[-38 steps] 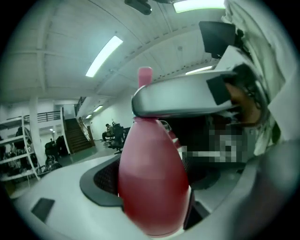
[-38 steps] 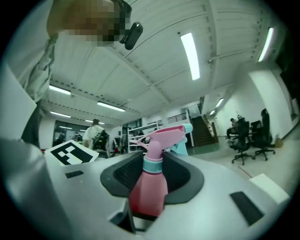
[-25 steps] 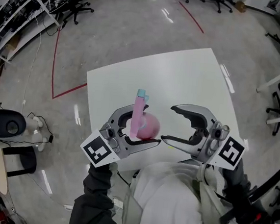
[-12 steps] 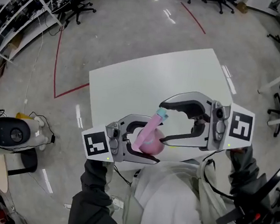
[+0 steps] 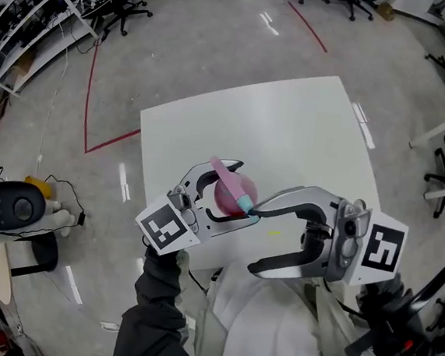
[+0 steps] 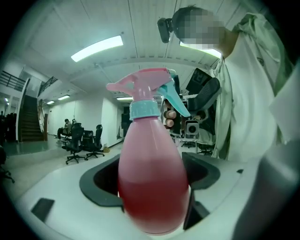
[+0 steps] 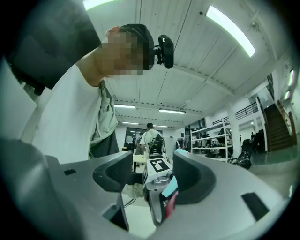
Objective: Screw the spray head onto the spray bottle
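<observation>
The pink translucent plastic spray bottle [image 6: 152, 187] is clamped between the left gripper's [image 5: 246, 192] jaws and held above the near edge of the white square table [image 5: 290, 125]. Its pink spray head [image 6: 149, 91], with teal collar and trigger, already stands on the neck. The right gripper [image 5: 252, 241] gapes wide and holds nothing, its upper jaw tip just beside the teal trigger. Tightening looks to be the step in hand: next, that claw must close on the head and twist. The collar hides the threads, so how far it is screwed down cannot be told.
</observation>
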Demonstrator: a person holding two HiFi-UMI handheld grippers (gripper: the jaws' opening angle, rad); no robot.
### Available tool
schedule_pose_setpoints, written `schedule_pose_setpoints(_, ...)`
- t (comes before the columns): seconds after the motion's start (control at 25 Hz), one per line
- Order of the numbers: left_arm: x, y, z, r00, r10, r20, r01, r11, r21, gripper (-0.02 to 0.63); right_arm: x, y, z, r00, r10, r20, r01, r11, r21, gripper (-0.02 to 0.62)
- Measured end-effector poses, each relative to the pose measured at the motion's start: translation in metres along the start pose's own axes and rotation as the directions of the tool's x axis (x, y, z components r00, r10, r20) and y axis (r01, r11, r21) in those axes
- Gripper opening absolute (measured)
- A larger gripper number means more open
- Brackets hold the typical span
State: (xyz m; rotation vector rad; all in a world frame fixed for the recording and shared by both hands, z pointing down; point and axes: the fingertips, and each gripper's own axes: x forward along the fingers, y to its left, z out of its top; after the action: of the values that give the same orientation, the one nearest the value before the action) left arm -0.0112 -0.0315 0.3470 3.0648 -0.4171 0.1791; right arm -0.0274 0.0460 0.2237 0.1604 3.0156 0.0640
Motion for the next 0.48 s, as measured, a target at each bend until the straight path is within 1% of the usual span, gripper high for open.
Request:
schedule_pose_setpoints(0.08,0.000,-0.008,0.001,0.998,-0.047,0.030,0.047,0.999,-0.027,0.407,-0.010,-0.008,-0.004,0.999,-0.054,-0.005,0.054,0.998,-0.012,0.261)
schedule_pose_setpoints(0.12,-0.001,-0.012,0.001,0.997,-0.064,0.037,0.065,0.998,-0.022,0.407,-0.015,-0.015,-0.004,0.997,-0.083,-0.003,0.083,0.997,-0.004,0.261)
schedule_pose_setpoints(0.16,-0.002,-0.015,-0.001,0.997,-0.066,0.033,0.067,0.998,-0.009,0.407,-0.020,-0.021,-0.004,0.994,-0.108,0.000,0.108,0.994,0.003,0.261)
schedule_pose_setpoints(0.24,-0.003,-0.016,-0.004,0.999,-0.036,0.025,0.036,0.999,0.001,0.405,-0.025,-0.028,-0.004,0.989,-0.148,0.002,0.148,0.989,-0.006,0.261)
schedule_pose_setpoints(0.32,-0.003,-0.014,-0.003,0.999,-0.009,0.041,0.009,1.000,-0.010,0.406,-0.029,-0.033,-0.007,0.979,-0.202,0.007,0.202,0.979,-0.034,0.261)
schedule_pose_setpoints(0.4,-0.002,-0.014,-0.002,0.998,0.001,0.058,-0.001,1.000,-0.008,0.405,-0.037,-0.042,-0.014,0.967,-0.256,0.011,0.256,0.966,-0.034,0.261)
schedule_pose_setpoints(0.48,-0.001,-0.016,0.001,0.998,-0.009,0.069,0.009,1.000,0.001,0.406,-0.040,-0.054,-0.024,0.960,-0.278,0.002,0.278,0.960,-0.009,0.261)
